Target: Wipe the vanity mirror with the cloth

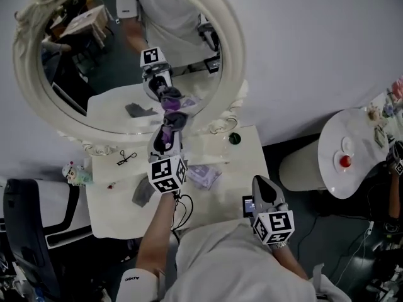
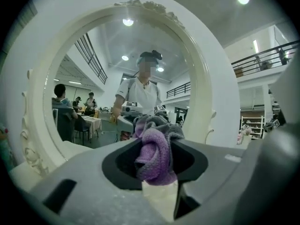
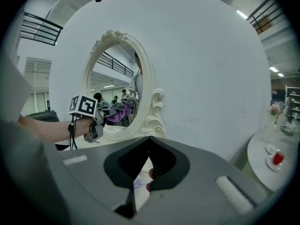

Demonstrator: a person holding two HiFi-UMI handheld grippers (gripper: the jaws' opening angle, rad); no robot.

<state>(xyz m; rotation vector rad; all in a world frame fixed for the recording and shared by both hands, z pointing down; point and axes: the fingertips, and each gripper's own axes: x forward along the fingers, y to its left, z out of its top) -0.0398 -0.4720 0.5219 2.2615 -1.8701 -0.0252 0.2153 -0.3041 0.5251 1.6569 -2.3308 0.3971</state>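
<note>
A person is standing at a white tabletop that is carrying an oval vanity mirror in a cream carved frame, leaning back against a pale wall. The person is holding a claw tool in each hand.

The left claw is reaching forward over the tabletop toward the lower middle of the mirror. Its jaws are clamping a bunched purple and grey cloth, which is bulging out past the claw tips. The cloth is meeting its own reflection at the lower part of the glass, just above the bottom of the frame.

The right claw is hanging back near the person's body, at the front right corner of the tabletop, well apart from the mirror. Its jaws are closing together at the tips with nothing between them.

A small figurine is standing at the left edge of the tabletop, and a purple patterned packet is lying just right of the left hand. A round white side table is standing off to the right.
</note>
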